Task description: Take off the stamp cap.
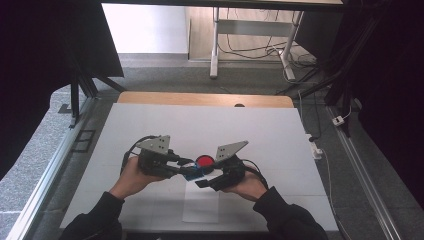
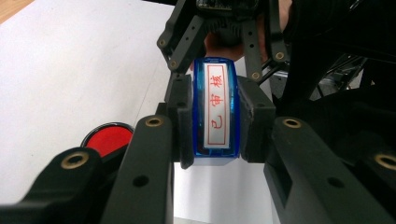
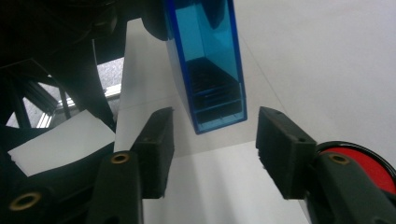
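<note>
A: As seen from the high view, both hands meet over the middle of the white bench (image 1: 150,125). Left hand-held gripper (image 1: 186,163) and right hand-held gripper (image 1: 202,182) point at each other, w/ a blue stamp (image 1: 192,174) between them. Red ink pad (image 1: 204,161) sits on the bench just behind the stamp. A white paper sheet (image 1: 201,205) lies near the front edge, below the hands.

B: And the left gripper view?

A: Left hand-held gripper (image 2: 215,122) is pinching the stamp (image 2: 216,109), one pad on each long side, pressed tight. The stamp's white label w/ red characters faces the camera. Ink pad (image 2: 110,138) shows at lower left, on the bench (image 2: 70,70), partly hidden by a jaw. Right hand-held gripper (image 2: 215,70) is behind the stamp, jaws either side of its far end; contact there can't be told.

B: Right gripper view?

A: Right hand-held gripper (image 3: 215,149) has its jaws spread. The stamp's (image 3: 205,70) see-through blue end hangs between and just above the pads, w/ gaps on both sides, so no contact. Ink pad (image 3: 369,163) sits behind the right-side jaw. Paper sheet (image 3: 56,140) shows at left, bench (image 3: 327,56) all round.
</note>
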Motion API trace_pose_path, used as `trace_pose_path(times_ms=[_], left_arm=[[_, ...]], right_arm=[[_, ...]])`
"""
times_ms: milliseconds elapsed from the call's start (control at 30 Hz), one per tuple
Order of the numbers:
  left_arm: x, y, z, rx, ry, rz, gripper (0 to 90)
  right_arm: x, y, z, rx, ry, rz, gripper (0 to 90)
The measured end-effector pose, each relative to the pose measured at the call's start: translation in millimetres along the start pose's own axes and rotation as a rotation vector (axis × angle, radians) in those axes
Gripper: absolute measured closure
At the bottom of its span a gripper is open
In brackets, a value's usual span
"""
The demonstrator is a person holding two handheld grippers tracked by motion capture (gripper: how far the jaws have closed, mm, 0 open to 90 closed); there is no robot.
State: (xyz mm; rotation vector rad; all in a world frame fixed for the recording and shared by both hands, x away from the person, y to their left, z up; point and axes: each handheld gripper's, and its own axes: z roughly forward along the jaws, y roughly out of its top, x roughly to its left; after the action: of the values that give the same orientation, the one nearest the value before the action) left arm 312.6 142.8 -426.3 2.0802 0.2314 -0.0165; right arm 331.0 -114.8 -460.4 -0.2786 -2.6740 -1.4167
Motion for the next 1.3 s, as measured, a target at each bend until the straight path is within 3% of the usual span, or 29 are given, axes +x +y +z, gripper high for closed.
trace_pose_path(times_ms=[233,533,1300], left_arm=[[0.4,-0.8,0.5,-0.004,-0.009,0.007,70.3],[-0.1,-1.2,0.6,-0.009,-0.017,0.015,70.3],[1.8,-4.2,-4.0,-0.06,-0.05,0.053,70.2]], right_arm=[[-0.2,2.3,4.1,-0.011,0.046,-0.023,57.8],[-0.7,4.3,7.0,-0.032,0.064,-0.032,63.2],[-2.7,4.9,4.8,-0.073,0.119,-0.044,68.7]])
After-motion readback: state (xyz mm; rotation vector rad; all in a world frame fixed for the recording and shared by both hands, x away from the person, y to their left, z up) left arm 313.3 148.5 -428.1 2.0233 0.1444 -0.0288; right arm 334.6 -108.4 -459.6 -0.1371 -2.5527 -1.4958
